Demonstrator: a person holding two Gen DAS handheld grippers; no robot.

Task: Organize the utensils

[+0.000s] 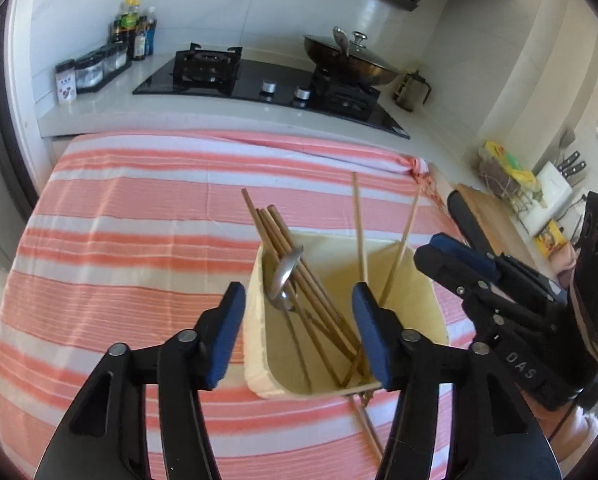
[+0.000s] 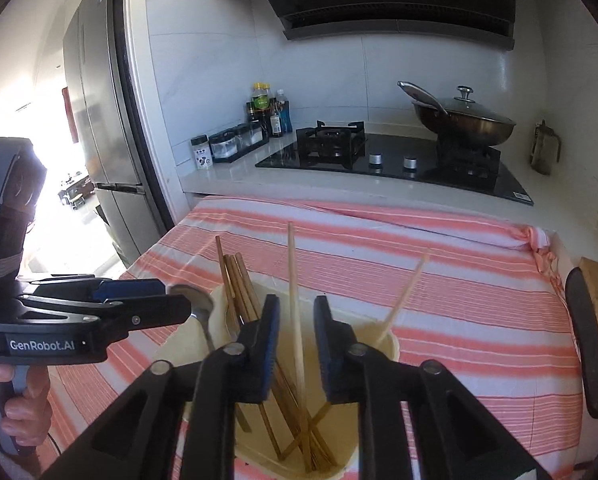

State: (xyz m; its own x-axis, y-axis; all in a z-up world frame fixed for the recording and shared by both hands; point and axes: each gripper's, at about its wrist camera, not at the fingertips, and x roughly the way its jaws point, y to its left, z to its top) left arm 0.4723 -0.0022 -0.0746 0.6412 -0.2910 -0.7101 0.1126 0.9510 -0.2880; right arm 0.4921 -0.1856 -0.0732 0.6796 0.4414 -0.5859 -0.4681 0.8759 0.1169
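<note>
A cream utensil holder (image 1: 415, 304) stands on the striped cloth (image 1: 139, 240). It holds several brown chopsticks (image 1: 295, 256), a metal spoon (image 1: 285, 274) and two pale chopsticks (image 1: 359, 220). My left gripper (image 1: 297, 332) is open, its jaws astride the holder's left wall. My right gripper (image 2: 297, 344) is open above the holder (image 2: 391, 344); a pale chopstick (image 2: 293, 272) stands between its jaws, blurred, and another (image 2: 405, 296) leans right. The spoon (image 2: 197, 300) and brown chopsticks (image 2: 235, 280) show at the left. The right gripper shows in the left view (image 1: 451, 256), the left gripper in the right view (image 2: 147, 300).
A gas hob (image 1: 259, 80) with a lidded wok (image 1: 351, 58) lies behind the cloth. Bottles and spice jars (image 1: 127, 36) stand at the back left. A wooden board (image 1: 495, 224) and a knife block (image 1: 555, 184) are at the right. A fridge (image 2: 99, 120) stands at the left.
</note>
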